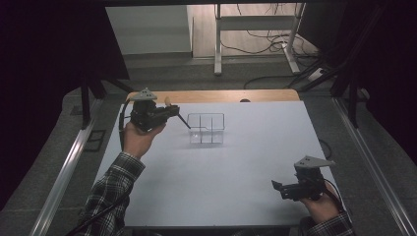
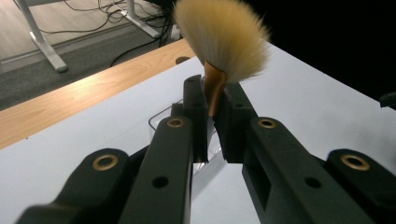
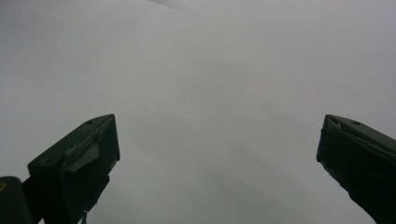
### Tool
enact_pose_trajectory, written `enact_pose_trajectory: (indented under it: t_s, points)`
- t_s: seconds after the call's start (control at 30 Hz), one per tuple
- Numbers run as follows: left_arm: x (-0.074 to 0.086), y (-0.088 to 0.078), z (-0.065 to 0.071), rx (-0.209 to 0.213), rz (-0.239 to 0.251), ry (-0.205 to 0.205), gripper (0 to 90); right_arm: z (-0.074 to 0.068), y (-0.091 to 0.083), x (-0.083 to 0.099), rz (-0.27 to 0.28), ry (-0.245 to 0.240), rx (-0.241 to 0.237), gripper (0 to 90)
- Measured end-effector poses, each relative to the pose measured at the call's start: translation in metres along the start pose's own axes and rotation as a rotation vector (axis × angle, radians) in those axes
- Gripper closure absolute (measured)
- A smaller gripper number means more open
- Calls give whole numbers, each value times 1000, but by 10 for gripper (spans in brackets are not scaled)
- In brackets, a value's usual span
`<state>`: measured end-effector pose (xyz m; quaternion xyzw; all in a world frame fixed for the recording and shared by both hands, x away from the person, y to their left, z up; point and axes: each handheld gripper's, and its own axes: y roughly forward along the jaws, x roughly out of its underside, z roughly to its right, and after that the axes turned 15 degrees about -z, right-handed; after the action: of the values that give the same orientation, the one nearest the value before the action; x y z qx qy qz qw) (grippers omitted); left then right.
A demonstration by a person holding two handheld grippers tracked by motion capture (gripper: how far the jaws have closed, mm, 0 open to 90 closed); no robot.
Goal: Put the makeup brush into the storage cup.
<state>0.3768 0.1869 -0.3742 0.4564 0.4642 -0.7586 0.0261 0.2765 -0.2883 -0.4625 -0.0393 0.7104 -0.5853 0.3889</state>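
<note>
A makeup brush with a tan bristle head (image 2: 222,35), a copper ferrule and a thin black handle (image 1: 184,121) is pinched in my left gripper (image 2: 215,95), which is shut on the ferrule. In the high view my left gripper (image 1: 173,112) hovers above the mat at the back left. The brush handle slants down toward a clear plastic organiser (image 1: 206,129) with several compartments, just to its right. Part of the organiser (image 2: 159,119) peeks out behind the jaws. My right gripper (image 1: 276,186) rests near the front right of the mat, and its jaws (image 3: 217,154) stand wide open over bare mat.
A white mat (image 1: 226,172) covers the table, with a wooden strip (image 1: 211,96) along its far edge. Beyond it stand a desk frame (image 1: 255,29) and loose cables on the floor. Dark curtains and metal rails flank both sides.
</note>
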Motion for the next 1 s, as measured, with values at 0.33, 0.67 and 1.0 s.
enact_pose_trajectory:
  t_s: [0.33,0.67,1.0]
  points:
    - [-9,8,-2,-22,-5,2,835,3,-3,3,-7,-2,20,0]
    - [-13,19,-5,-34,-12,-7,835,5,-5,5,-2,2,23,0]
    - [-17,33,-5,-46,-29,-7,835,3,-3,4,-18,-9,25,0]
